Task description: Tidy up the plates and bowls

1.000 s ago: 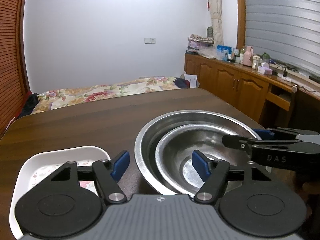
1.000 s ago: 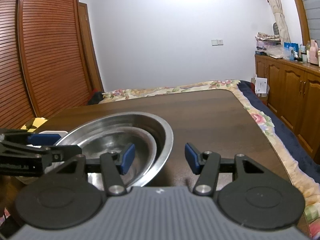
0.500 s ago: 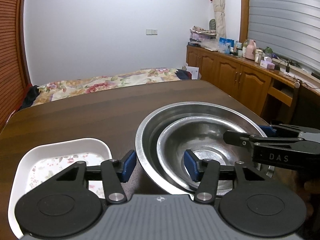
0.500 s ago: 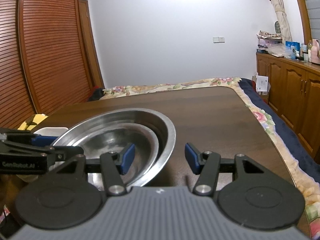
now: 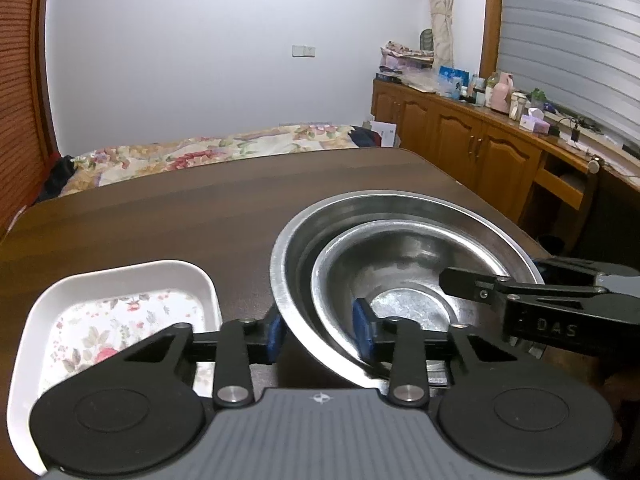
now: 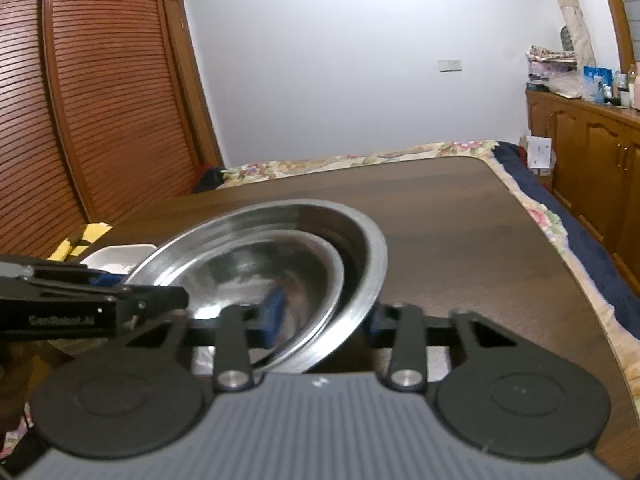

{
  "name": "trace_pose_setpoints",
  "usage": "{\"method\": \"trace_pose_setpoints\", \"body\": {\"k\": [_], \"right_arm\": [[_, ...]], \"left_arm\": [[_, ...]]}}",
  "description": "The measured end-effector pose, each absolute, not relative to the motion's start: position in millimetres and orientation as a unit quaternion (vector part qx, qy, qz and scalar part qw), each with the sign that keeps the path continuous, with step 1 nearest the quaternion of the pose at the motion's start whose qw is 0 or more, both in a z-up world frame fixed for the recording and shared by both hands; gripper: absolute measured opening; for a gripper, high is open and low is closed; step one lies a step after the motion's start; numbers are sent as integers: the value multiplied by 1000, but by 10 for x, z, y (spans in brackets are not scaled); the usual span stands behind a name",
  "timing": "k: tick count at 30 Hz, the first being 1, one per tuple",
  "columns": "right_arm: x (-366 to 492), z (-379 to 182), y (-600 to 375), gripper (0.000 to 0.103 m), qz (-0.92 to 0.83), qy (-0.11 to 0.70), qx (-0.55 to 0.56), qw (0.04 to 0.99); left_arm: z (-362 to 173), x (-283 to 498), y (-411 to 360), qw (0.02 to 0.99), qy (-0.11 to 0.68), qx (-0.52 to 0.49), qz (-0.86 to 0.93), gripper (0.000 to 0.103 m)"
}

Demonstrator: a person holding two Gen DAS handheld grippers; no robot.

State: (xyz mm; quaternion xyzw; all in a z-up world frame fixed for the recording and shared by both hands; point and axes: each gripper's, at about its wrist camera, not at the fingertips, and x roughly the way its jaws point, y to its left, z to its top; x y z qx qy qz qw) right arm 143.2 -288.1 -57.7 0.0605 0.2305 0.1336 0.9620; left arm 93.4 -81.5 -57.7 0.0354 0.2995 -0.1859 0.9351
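Since a second earlier both grippers had pushed forward and narrowed, and the bowls had tipped up off level! The left gripper (image 5: pixel 318 334) had gone from a wide-open stance beside the large steel bowl (image 5: pixel 298 264) to straddling its near-left rim, one blue pad outside the wall, the other inside against the small steel bowl (image 5: pixel 404 276) nested within. The jaws had narrowed onto the two walls, though whether they pinched tight could not be told.

Over on the other side, the right gripper (image 6: pixel 322 316) matched it: one pad inside the small steel bowl (image 6: pixel 256 268), the other hidden behind the large steel bowl (image 6: pixel 370 260) at its outer wall, the rim caught between them. The stack was tilted in that view, near edge raised above the dark wooden table (image 6: pixel 480 240).

The white floral dish (image 5: pixel 120 312) sat on the table (image 5: pixel 180 220) just left of the bowls, beside the left gripper.
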Motion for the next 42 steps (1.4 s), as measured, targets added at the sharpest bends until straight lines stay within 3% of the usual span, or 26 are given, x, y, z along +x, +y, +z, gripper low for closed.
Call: {"method": "trace_pose_setpoints", "body": {"k": [4,29,42], "right_arm": [[1425,-546,-2901,32,131,226,62,963],[1380,124,-2475,31,201,186,38,961],[1386,151,-1972,31,249,206,17,946]], "left_arm": [[-521,911,-795,936,295,29,-189,32],[346,549,-239,961,220,18,-166,32],[327,505,362,967,218,-2,-132,32]]}}
